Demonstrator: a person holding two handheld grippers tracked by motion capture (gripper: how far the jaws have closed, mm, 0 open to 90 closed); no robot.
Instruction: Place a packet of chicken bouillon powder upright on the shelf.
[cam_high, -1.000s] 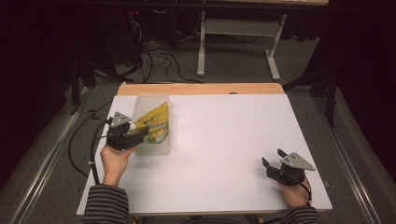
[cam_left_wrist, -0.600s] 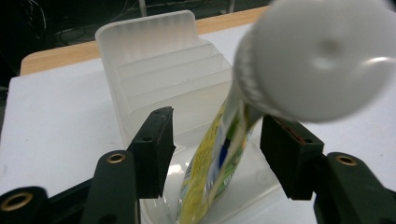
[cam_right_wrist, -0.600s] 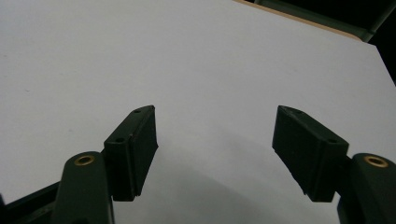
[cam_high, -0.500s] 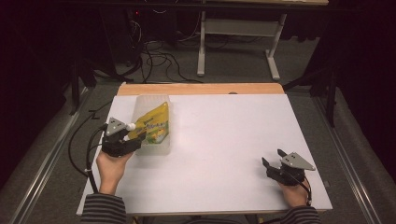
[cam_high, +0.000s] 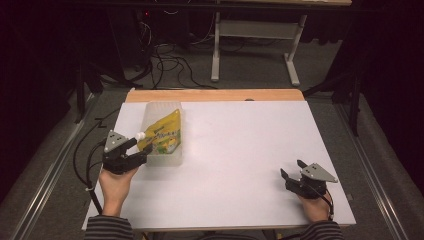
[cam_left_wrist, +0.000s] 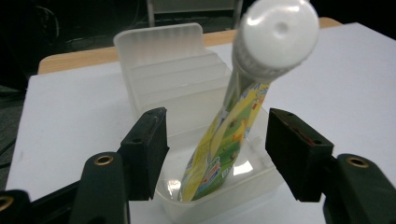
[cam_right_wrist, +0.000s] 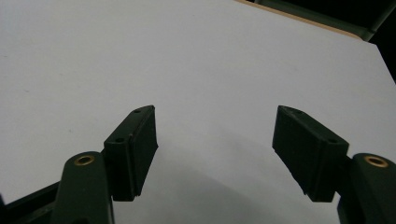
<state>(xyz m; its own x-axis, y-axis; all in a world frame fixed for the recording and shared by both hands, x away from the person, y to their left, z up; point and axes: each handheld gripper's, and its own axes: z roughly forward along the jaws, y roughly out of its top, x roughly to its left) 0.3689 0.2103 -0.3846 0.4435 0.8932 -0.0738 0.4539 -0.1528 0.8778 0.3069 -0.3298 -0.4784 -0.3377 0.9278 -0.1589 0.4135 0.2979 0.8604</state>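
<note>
1. Where the left tool sits at the left edge of the bench, its jaws are seen standing wide apart; they have just been opening.
2. In the left gripper view, a yellow-green spouted pouch is seen between the two black jaws, with clear gaps on both sides. Neither pad is pressed on it, so nothing is gripped.
3. The pouch is recorded as standing tilted inside a translucent plastic container, its bottom end down in the container's near end and its white screw cap raised toward the camera, out past the near rim.
4. In the high view, the pouch is seen lying along the container, with the cap pointing toward the left tool and just short of its jaw tips.
5. The container is placed on the left half of the white bench top, near the far left corner.
6. The left hand is noted behind the tool, with a striped sleeve at the bottom edge.
7. The right tool is held near the front right corner of the bench, well apart from the container.
8. In the right gripper view, its jaws are seen spread wide over bare white bench surface, with nothing between them.
</note>
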